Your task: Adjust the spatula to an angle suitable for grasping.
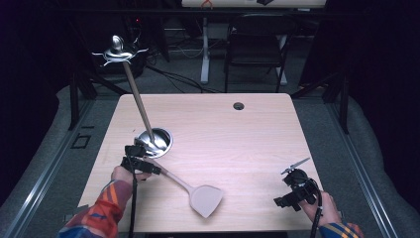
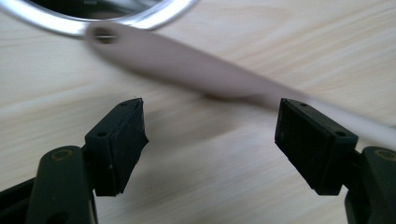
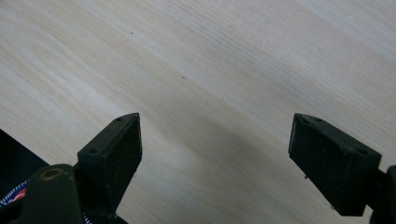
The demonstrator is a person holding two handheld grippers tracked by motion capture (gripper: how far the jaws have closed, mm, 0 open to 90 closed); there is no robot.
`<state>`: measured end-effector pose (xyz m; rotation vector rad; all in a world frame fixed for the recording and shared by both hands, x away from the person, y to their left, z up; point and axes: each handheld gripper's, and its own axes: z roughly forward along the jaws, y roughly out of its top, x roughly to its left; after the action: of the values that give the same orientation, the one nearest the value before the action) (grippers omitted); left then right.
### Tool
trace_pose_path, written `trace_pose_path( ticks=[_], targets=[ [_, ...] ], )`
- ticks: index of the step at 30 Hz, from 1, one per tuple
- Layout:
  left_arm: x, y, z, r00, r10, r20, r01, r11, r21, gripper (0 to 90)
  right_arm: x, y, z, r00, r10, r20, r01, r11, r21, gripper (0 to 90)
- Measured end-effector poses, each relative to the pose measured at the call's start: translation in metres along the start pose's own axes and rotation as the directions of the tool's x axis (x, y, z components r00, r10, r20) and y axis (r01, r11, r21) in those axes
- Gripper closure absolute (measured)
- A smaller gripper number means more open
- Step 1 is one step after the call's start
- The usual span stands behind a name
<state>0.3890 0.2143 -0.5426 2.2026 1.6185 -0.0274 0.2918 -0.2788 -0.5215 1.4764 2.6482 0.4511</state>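
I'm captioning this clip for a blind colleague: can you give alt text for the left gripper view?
The left gripper, jaws open, hovers over a beige spatula handle lying on the light wooden table. The handle's holed end lies by a shiny metal holder's rim.

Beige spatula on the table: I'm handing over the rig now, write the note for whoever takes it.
Left gripper: open, jaws apart just short of the beige plastic spatula, not touching its handle.
Right gripper: open, holding nothing, above bare light wooden table near the right front corner.
Spatula lies flat, blade toward the front edge, handle end by the round steel holder, which already carries a long wooden-handled utensil leaning out.
Done: approach. Left: probably close on the handle, lift, and put it in the holder.
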Motion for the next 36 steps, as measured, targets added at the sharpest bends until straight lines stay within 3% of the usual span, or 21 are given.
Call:
trace_pose_path(
  ticks=[4, 9, 10, 12, 22, 31, 36],
  targets=[
    [-0.015, 0.004, 0.004, 0.9998, 0.018, 0.008, -0.018, 0.9998, 0.004, 22.4, 0.002, 0.0, 0.0, 1.0, 0.006, -0.006, -0.006, 1.0, -0.008, 16.9],
    [-0.013, 0.003, 0.008, 1.0, -0.003, -0.002, 0.003, 0.9999, 0.015, 20.9, 0.001, -0.001, 0.0, 1.0, 0.001, -0.008, -0.001, 1.0, -0.001, 17.2],
    [-0.011, 0.003, 0.009, 0.9998, -0.016, 0.007, 0.016, 0.9998, 0.006, 20.9, 0.002, -0.002, 0.001, 0.9998, 0.019, -0.005, -0.019, 1.0, -0.025, 17.2],
    [-0.013, 0.005, 0.012, 0.9996, -0.026, 0.011, 0.026, 0.9997, 0.001, 20.7, 0.0, -0.001, 0.0, 0.9999, 0.002, -0.015, -0.002, 1.0, -0.006, 17.3],
    [-0.025, 0.015, 0.016, 1.0, -0.001, -0.01, 0.001, 0.9993, -0.038, 17.4, 0.001, 0.0, 0.001, 1.0, 0.007, -0.004, -0.007, 1.0, -0.003, 17.4],
    [-0.037, 0.015, 0.019, 0.9998, 0.01, -0.016, -0.011, 0.9985, -0.054, 16.5, 0.0, 0.0, 0.001, 0.9999, 0.007, -0.008, -0.007, 1.0, 0.002, 17.4],
    [-0.049, 0.017, 0.023, 0.9983, 0.047, -0.033, -0.049, 0.9969, -0.061, 16.5, 0.0, 0.0, 0.0, 1.0, 0.003, -0.006, -0.003, 1.0, 0.003, 17.4]
  ],
)
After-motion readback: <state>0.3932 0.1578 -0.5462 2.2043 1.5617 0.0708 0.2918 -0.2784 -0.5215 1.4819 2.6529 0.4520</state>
